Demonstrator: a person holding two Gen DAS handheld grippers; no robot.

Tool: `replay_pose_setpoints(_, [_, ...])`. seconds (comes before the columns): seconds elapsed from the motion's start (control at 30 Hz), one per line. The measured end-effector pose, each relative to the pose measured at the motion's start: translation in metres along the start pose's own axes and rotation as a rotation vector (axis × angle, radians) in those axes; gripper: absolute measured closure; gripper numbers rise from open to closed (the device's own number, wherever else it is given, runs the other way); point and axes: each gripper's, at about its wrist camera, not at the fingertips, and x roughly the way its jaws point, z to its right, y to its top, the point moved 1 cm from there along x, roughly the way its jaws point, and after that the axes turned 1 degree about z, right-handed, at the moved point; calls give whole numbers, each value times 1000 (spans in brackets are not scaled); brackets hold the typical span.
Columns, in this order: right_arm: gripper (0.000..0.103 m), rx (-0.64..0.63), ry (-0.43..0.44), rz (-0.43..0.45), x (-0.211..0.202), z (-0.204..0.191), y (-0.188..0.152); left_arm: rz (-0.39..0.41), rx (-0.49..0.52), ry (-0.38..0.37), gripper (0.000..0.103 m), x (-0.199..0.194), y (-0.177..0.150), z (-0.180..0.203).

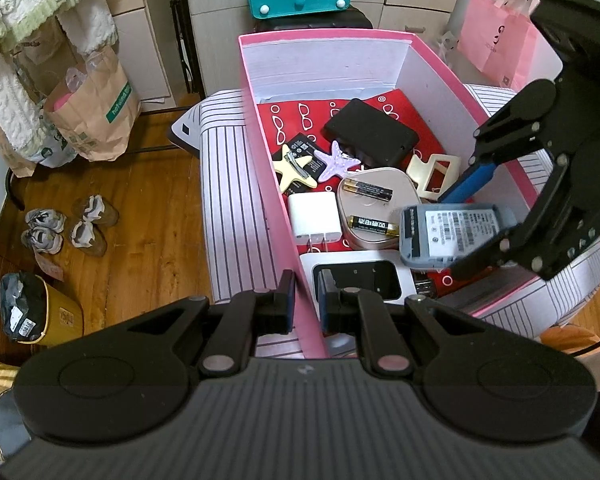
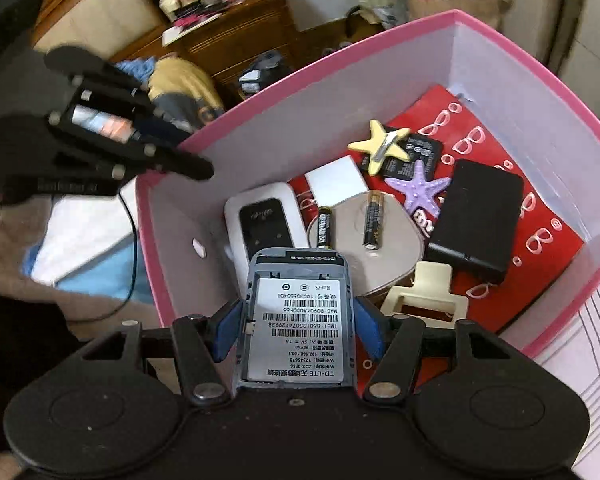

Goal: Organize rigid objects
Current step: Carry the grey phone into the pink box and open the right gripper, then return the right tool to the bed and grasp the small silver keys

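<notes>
Router shell, grey, label side up, poised over the near end of the pink box, between the blue pads of the right gripper, whose jaws stand wide along its long edges; whether the pads press it cannot be told. Likely light, stiff, smooth plastic, best held across those edges. Left gripper pinches the box wall.
</notes>
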Motion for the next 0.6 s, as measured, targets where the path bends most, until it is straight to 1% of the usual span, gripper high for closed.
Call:
replay_pose_setpoints(0.03, [32,-12,-7,34,-1,-1,-4,-1,-4,-1,92,0,0,0])
replay_pose_setpoints(0.07, [29,2,-23,73,-4,0,-6,-1,-3,-2,92,0,0,0])
replay_pose_setpoints(0.13, [29,30,-29,143,-13,0,-15,-1,-1,0,92,0,-1,1])
replay_pose_setpoints(0.2, [29,34,-42,244,-28,-4,-28,-1,4,2,92,0,-1,1])
replay_pose_setpoints(0.37, [29,55,-133,460,-67,-16,-69,-7,12,0,92,0,1,1])
replay_pose_setpoints(0.43, [28,68,-194,522,-78,-20,-85,-7,13,-1,92,0,1,1])
replay_pose_setpoints(0.5, [28,105,-252,561,-86,-23,-102,-3,16,2,92,0,1,1])
replay_pose_setpoints(0.53, [28,140,-278,579,-91,-23,-111,1,18,2,92,0,1,1])
replay_pose_setpoints(0.6, [28,234,-308,583,-96,-24,-128,8,16,0,92,0,0,2])
